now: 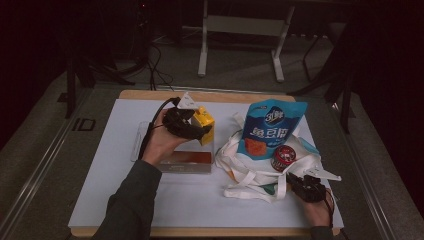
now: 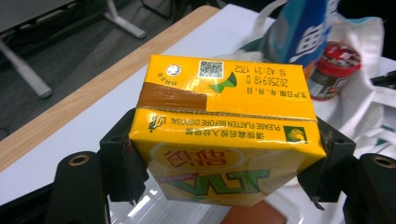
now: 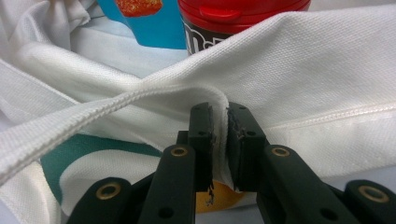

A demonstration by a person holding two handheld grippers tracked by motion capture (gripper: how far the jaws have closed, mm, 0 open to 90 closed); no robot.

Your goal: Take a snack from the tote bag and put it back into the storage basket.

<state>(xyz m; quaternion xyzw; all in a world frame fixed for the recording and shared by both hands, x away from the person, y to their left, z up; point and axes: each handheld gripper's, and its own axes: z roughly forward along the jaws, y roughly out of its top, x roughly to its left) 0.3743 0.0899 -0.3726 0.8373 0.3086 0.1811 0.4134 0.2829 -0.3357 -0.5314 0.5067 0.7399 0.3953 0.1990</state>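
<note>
Tote bag (image 1: 260, 172), white canvas with green print, lies crumpled on the right half of the white table (image 1: 115, 200). A blue snack pouch (image 1: 270, 127) stands upright in its mouth, and a red-lidded jar (image 1: 283, 157) sits just beside the pouch, against the bag's fabric. A clear plastic tray (image 1: 185, 162) rests left of the bag, apart from it.

The right gripper (image 3: 219, 128) is at the near right edge of the bag. Its 2 jaws are nearly closed, pinching a fold of the bag's hem between the pads.

The left gripper (image 1: 192, 127) is held above the far end of the tray. Its 2 jaws stand wide and clamp a yellow drink carton (image 2: 224, 135) by its 2 narrow sides. The carton is off the table, tilted, with its printed top panel facing the left gripper view.
</note>
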